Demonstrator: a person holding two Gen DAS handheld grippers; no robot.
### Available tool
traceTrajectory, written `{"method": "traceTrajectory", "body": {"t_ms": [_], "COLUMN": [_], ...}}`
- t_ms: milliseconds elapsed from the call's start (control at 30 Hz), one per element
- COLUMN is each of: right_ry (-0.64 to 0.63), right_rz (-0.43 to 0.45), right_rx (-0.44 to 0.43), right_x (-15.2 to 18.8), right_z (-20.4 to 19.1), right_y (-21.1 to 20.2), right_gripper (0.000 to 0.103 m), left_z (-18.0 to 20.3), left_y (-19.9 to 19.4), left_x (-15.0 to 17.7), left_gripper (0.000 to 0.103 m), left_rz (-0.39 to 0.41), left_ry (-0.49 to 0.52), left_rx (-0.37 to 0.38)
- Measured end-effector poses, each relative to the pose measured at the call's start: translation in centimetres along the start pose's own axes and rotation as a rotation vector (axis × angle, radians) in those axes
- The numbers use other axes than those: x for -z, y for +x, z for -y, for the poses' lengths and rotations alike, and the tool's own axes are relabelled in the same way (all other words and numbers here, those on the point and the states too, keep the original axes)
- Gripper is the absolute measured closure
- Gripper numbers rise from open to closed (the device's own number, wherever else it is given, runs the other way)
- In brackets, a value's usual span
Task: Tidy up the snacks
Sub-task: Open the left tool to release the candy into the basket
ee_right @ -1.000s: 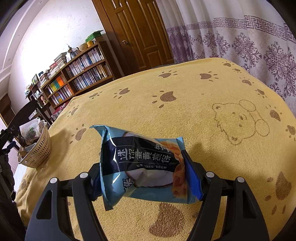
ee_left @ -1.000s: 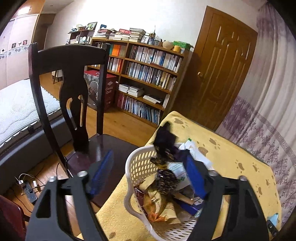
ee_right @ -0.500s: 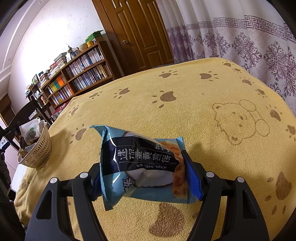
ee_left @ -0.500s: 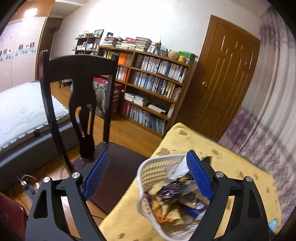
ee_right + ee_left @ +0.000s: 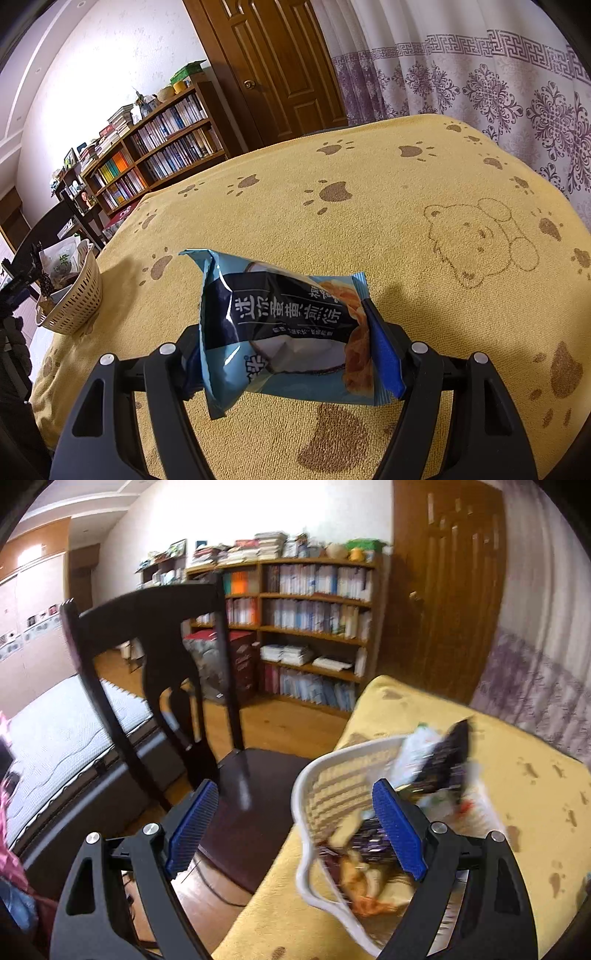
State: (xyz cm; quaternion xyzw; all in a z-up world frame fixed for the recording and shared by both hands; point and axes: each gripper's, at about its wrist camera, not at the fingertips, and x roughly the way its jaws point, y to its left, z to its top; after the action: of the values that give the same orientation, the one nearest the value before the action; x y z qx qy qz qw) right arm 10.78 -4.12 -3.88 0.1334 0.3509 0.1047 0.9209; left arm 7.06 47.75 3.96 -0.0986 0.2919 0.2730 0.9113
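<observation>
L gripper (image 5: 291,829), jaws wide apart, above snack-filled basket (image 5: 314,775) by chair (image 5: 155,627).

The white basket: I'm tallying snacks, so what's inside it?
The white basket holds a heap of mixed snack packets, blurred here; lower ones are covered.

the snacks (image 5: 439,771) in the basket (image 5: 332,786) are smeared by motion blur; the snack packet (image 5: 288,328) hides the right gripper's left pad.

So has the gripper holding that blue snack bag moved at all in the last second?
No. The right gripper and blue snack bag sit unchanged against the bear print.
</observation>
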Motion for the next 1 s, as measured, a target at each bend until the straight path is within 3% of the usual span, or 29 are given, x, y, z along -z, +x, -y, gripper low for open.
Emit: {"method": "traceTrajectory", "body": {"t_ms": [200,367,467,600,700,800,933,1000], "right_ry": [0.000,-0.001,-0.001,-0.001,0.000,-0.001,0.000,0.000], "right_rz": [0.001,0.001,0.001,0.001,0.001,0.001,0.002,0.001], "right_rx": [0.001,0.001,0.001,0.001,0.001,0.001,0.001,0.001], "right_x": [0.0,0.0,0.0,0.0,0.0,0.0,0.0,0.0], "right_z": [0.0,0.0,0.0,0.0,0.0,0.0,0.0,0.0], "right_y": [0.0,0.0,0.0,0.0,0.0,0.0,0.0,0.0], "right_gripper": [0.031,0.031,0.031,0.031,0.031,0.031,0.031,0.031], "left_z": [-2.1,-1.8,-1.0,-0.3,0.4,1.1,1.3,0.8], "left_y": [0.6,-0.4,-1.3,-2.3,-2.7,-2.5,-1.3,-0.8], "left_x": [-0.1,-0.3,-0.4,-0.4,-0.1,0.1,0.3,0.3], "left_gripper": [0.016,0.016,0.016,0.016,0.016,0.016,0.016,0.016], "left_rz": [-0.019,0.010,0.023,0.027,0.036,0.036,0.016,0.007], "left_ry": [-0.086,-0.079,-0.041,-0.006,0.040,0.072,0.062,0.010], "left_rx": [-0.033,0.009,0.084,0.256,0.310,0.287,0.130,0.136]}}
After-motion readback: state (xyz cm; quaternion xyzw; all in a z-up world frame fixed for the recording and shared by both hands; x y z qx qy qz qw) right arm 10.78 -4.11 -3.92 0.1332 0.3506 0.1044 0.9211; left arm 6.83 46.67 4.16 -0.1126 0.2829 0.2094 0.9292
